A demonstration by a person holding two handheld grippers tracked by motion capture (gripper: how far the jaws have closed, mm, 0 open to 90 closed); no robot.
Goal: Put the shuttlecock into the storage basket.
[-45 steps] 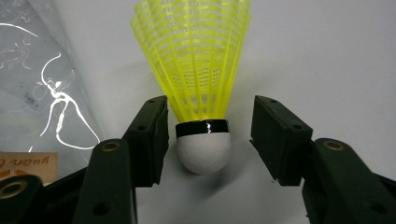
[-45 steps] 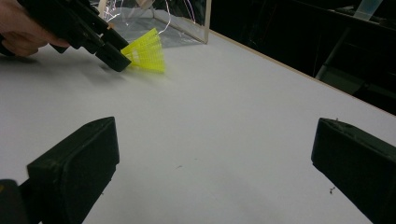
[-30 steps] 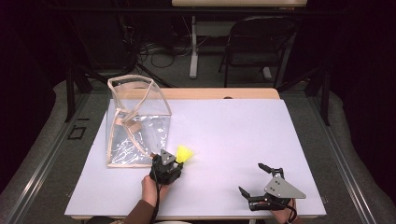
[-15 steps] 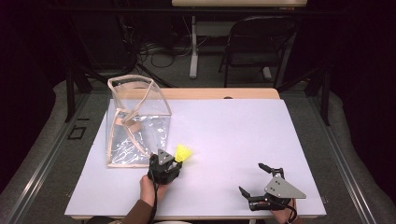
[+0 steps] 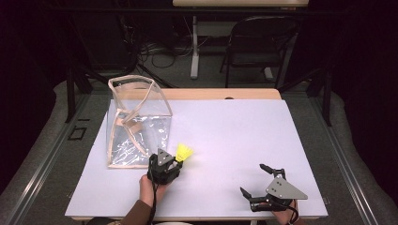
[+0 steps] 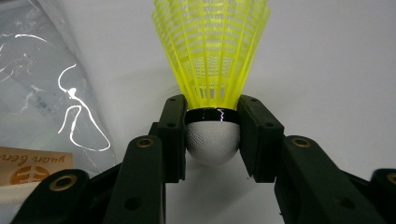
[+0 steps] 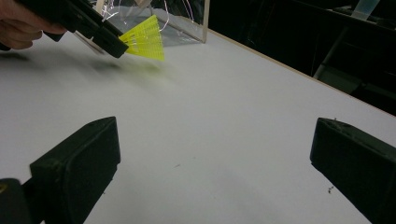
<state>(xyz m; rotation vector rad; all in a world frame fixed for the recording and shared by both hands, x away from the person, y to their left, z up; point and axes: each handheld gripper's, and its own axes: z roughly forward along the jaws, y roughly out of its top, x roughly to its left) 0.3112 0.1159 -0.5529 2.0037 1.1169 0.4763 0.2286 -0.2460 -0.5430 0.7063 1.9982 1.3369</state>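
Two grippers are seen on the white table (image 5: 225,136) in the high view. The left gripper (image 5: 174,162) is held by a hand (image 5: 149,186) that comes in from the bottom edge at about 6 o'clock, with the sleeved forearm angled slightly toward 1 o'clock and the jaws pointed the same way. Its jaws are clamped on a yellow shuttlecock (image 5: 184,152), gripped at the cork end so that the feathered skirt sticks out beyond the tips toward 1 o'clock. In the left gripper view the two black pads are pressed against the sides of the white rounded cork (image 6: 213,142), just below its black band, and the yellow skirt (image 6: 212,46) fans upward toward 12 o'clock. The shuttlecock is held close above the table surface, just beside the near right corner of a clear plastic bag (image 5: 136,122), which stands at about 10 o'clock from the gripper.

The right gripper (image 5: 256,180) is held low at the near right part of the table, at about 4 o'clock from the left one and well apart from it, with its grey plate on top and its jaws pointed toward 10 o'clock. Its jaws are spread wide, and nothing is held between them; in the right gripper view bare table is seen between the two pads (image 7: 77,165).
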